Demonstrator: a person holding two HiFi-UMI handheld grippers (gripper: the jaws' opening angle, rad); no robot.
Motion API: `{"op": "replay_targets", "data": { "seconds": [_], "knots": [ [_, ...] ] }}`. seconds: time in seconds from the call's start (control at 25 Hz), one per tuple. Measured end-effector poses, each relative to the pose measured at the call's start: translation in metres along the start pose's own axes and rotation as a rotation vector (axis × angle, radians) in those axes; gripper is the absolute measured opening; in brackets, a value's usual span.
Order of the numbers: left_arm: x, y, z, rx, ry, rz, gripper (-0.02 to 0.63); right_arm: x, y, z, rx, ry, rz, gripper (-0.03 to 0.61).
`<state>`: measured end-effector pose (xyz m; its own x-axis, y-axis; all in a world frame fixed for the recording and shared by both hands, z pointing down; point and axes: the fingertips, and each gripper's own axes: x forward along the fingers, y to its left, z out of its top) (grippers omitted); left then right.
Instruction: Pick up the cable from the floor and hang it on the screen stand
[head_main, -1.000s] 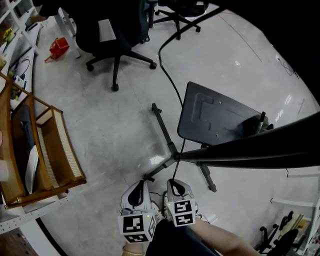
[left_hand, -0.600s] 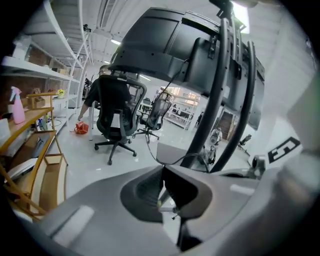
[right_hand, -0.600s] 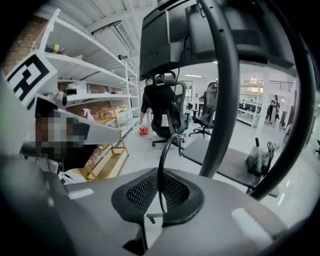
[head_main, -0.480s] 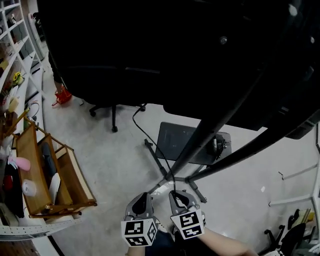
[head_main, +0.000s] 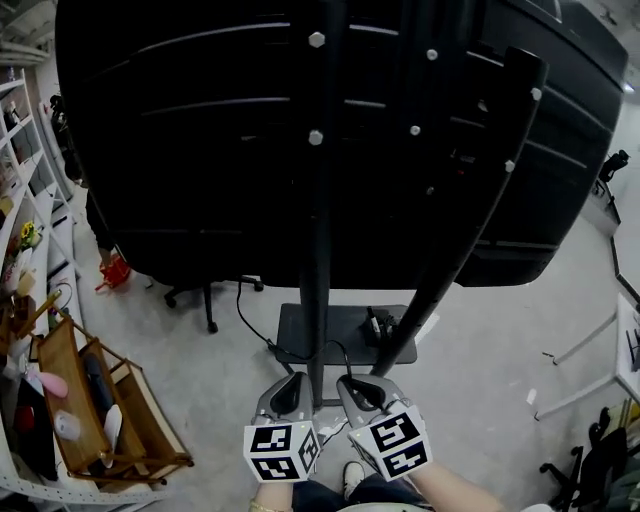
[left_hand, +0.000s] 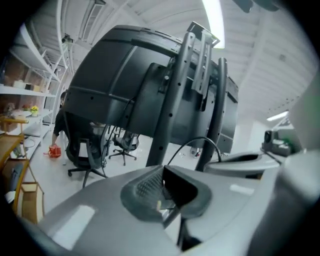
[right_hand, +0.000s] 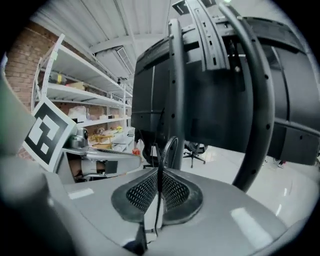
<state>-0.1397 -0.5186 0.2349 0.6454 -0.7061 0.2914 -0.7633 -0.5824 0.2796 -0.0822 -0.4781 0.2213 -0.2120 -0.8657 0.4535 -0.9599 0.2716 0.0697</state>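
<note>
The black cable (head_main: 338, 346) comes off the floor by the stand's base plate (head_main: 300, 322) and arcs up into my right gripper (head_main: 355, 385), which is shut on it. In the right gripper view the cable (right_hand: 170, 145) is pinched between the pads and loops up ahead of the gripper (right_hand: 159, 192). My left gripper (head_main: 291, 385) sits beside it with its jaws together; in its own view a dark patch lies between the pads of the gripper (left_hand: 165, 192), and the cable (left_hand: 200, 140) arcs just beyond. The screen's black back (head_main: 200, 150) and the stand's poles (head_main: 318, 250) rise directly ahead.
An office chair (head_main: 207, 296) stands behind the screen at the left. A wooden rack (head_main: 90, 400) and shelving (head_main: 15, 200) line the left side, with a red object (head_main: 113, 272) on the floor. A white frame (head_main: 580, 370) stands at the right.
The head view has swung up from the floor to the screen's back. Both grippers have stayed low and close together, the right one still holding the cable, which now loops higher.
</note>
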Motion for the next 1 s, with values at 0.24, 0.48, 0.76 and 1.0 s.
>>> {"op": "replay_targets", "data": {
  "seconds": [0.24,0.48,0.76,1.0],
  "knots": [
    [0.010,-0.067,0.076,0.082,-0.087,-0.126,0.008,-0.061,-0.034,0.072,-0.065,-0.109,-0.023,0.006],
    [0.013,-0.128,0.153,0.160,-0.153,-0.235,0.008,-0.114,-0.072,0.154,-0.164,-0.222,-0.106,0.006],
    [0.012,-0.194,0.260,0.283,-0.289,-0.324,0.008,-0.182,-0.142,0.253,-0.202,-0.344,-0.255,0.006],
    [0.017,-0.243,0.336,0.350,-0.358,-0.367,0.008,-0.237,-0.189,0.339,-0.253,-0.427,-0.361,0.008]
  ]
}}
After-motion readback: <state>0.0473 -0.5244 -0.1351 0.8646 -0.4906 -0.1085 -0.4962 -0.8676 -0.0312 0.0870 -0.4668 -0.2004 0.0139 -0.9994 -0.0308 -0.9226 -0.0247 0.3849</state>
